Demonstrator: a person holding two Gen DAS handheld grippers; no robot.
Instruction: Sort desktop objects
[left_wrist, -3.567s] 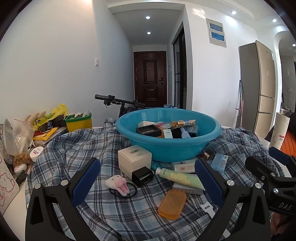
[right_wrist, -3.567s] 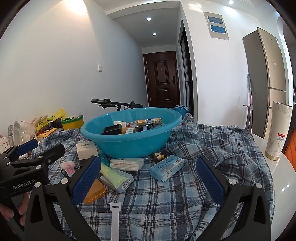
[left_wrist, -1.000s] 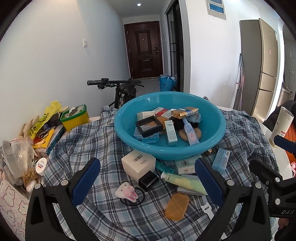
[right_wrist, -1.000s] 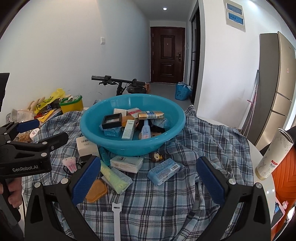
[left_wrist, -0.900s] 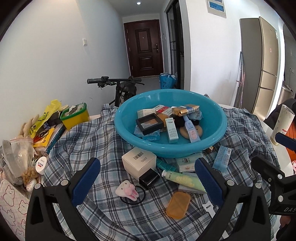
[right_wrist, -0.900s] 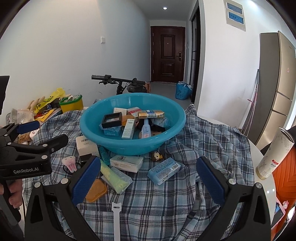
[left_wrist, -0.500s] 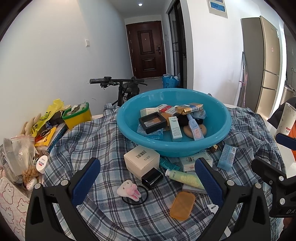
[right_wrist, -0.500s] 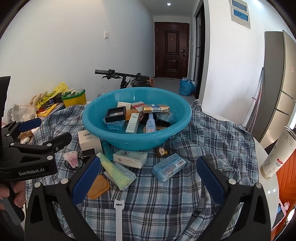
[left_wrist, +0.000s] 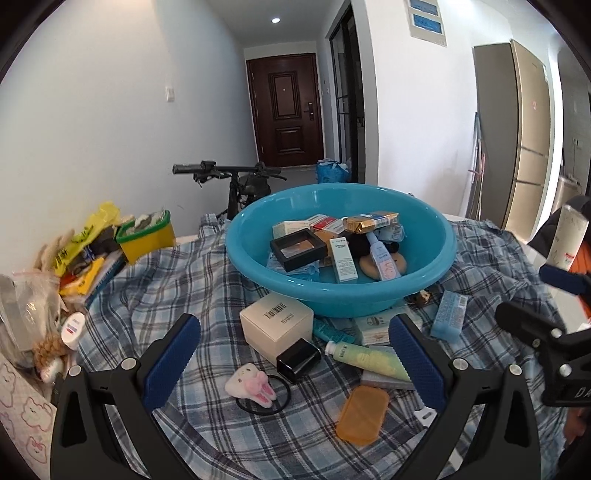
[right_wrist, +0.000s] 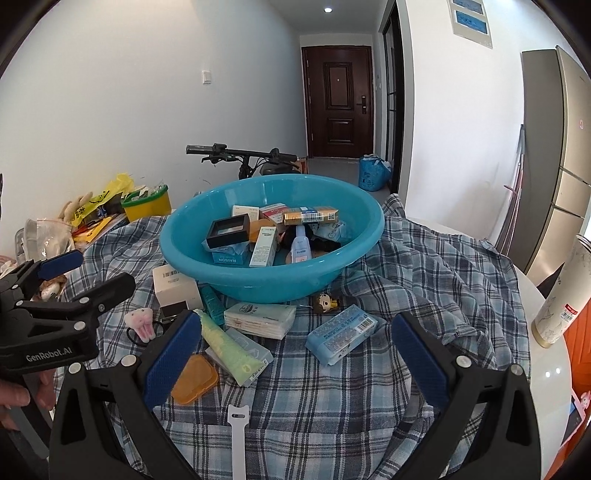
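both hand-held grippers, left (left_wrist: 291, 363) and right (right_wrist: 293, 354), hang wide open, holding nothing. leftover clutter lies just in front of the blue basin (left_wrist: 436, 236). i'd grab the white box (left_wrist: 275, 323) touching its front wall first, squeezing its flat sides.

The right gripper (right_wrist: 293, 354) hung with its jaws wide apart and nothing between them, above a plaid cloth (right_wrist: 424, 280) spread over the counter (right_wrist: 546, 373). A blue basin (right_wrist: 273, 273) full of small boxes stood on the cloth. In front of it lay a tissue pack (right_wrist: 260, 319), a blue pack (right_wrist: 341, 334), a green tube (right_wrist: 225, 347), an orange case (right_wrist: 194, 378) and a white strap (right_wrist: 238, 439). The left gripper (right_wrist: 74, 277), also open, reached in at the left edge. A cup (right_wrist: 561, 291) stood at far right.
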